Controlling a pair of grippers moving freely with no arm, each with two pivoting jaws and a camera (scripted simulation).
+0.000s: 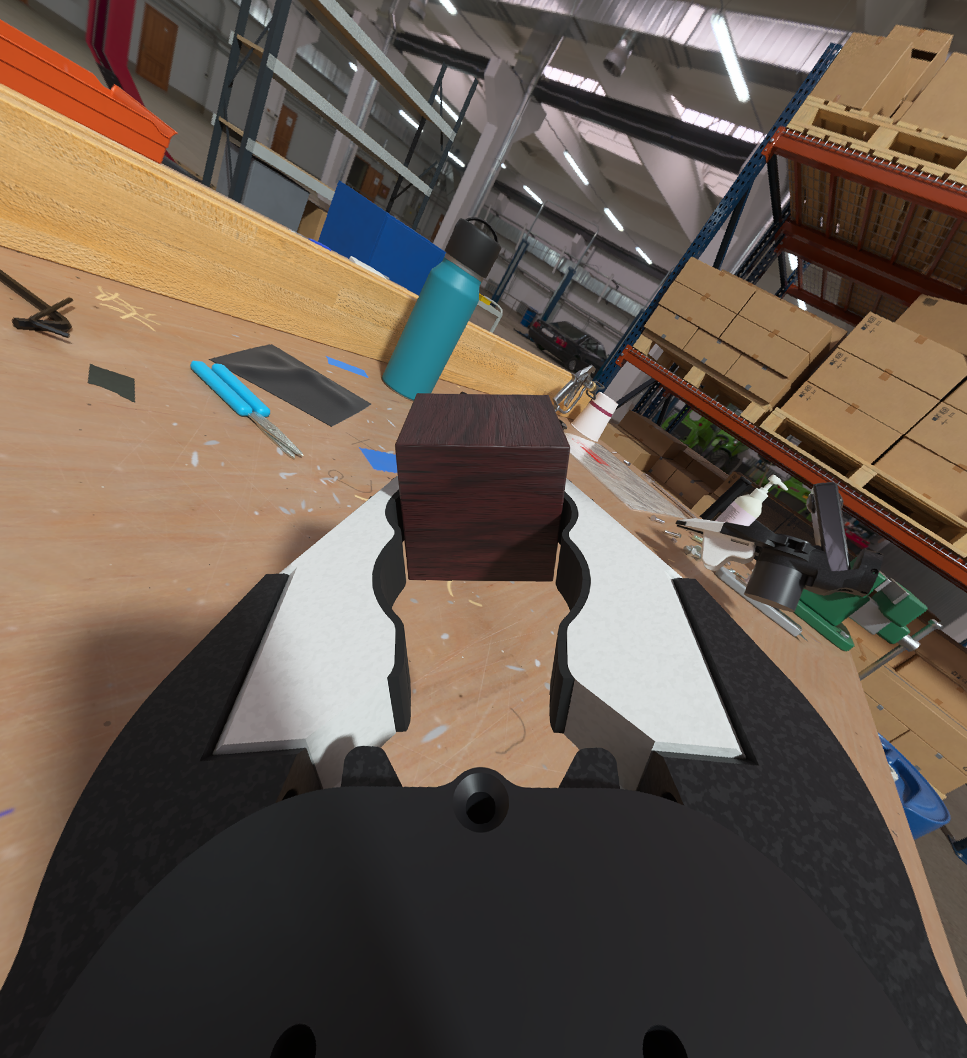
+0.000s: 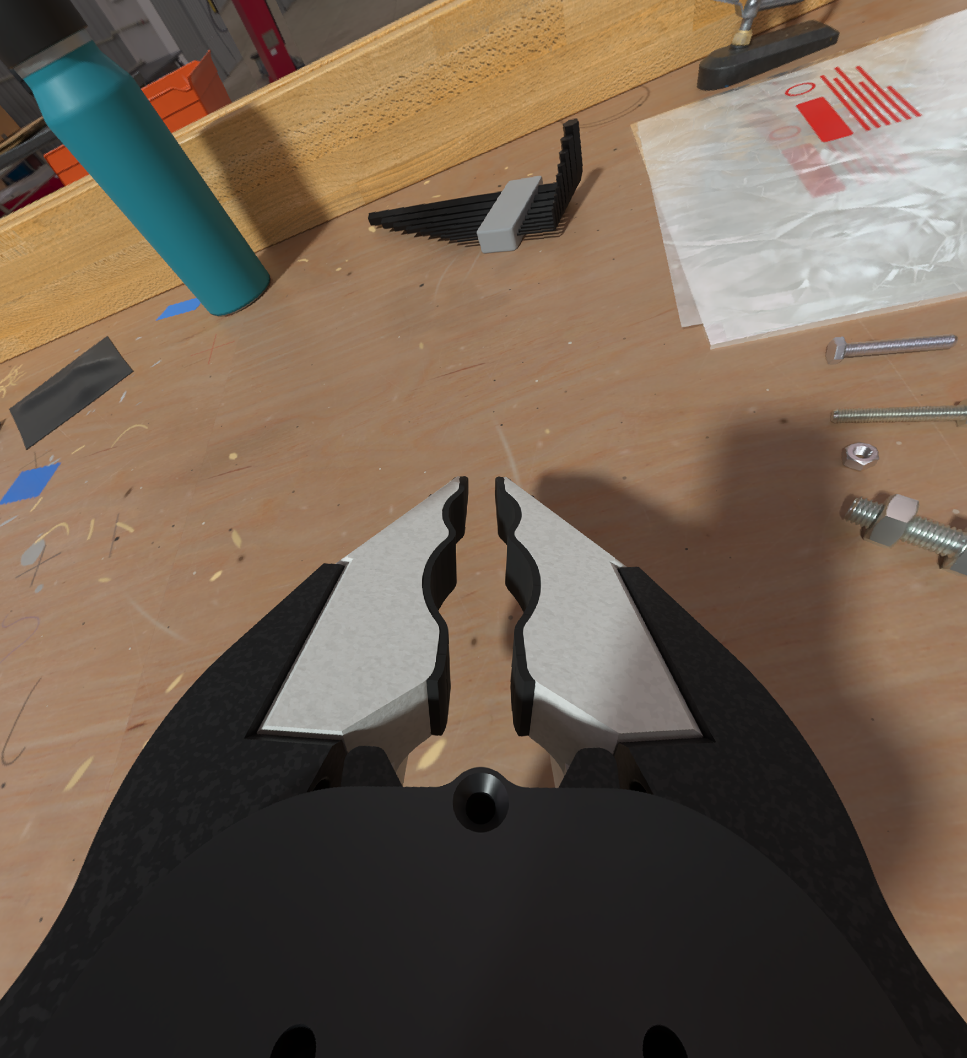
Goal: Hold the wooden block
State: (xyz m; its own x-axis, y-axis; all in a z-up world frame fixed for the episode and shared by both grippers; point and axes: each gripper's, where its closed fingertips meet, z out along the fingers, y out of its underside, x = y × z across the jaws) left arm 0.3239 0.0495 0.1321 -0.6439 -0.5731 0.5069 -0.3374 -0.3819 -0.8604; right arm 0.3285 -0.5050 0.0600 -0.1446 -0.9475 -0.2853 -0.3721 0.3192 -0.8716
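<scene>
A dark reddish-brown wooden block (image 1: 481,486), a cube, sits between the tips of my left gripper (image 1: 481,515). Both dark pads press its left and right sides, and it is held above the wooden bench. My right gripper (image 2: 481,486) hovers over the bench with its fingers nearly together and nothing between them. The block does not show in the right wrist view. The right gripper also shows far off in the left wrist view (image 1: 778,549), low at the right edge of the bench.
A teal bottle (image 1: 432,326) (image 2: 143,183) stands by the raised wooden rail (image 1: 183,229). Blue-handled tools (image 1: 235,395), a black sheet (image 1: 292,381), a hex key set (image 2: 498,212), a plastic bag (image 2: 824,200) and bolts (image 2: 922,538) lie on the bench. Shelves of boxes (image 1: 870,355) stand beyond.
</scene>
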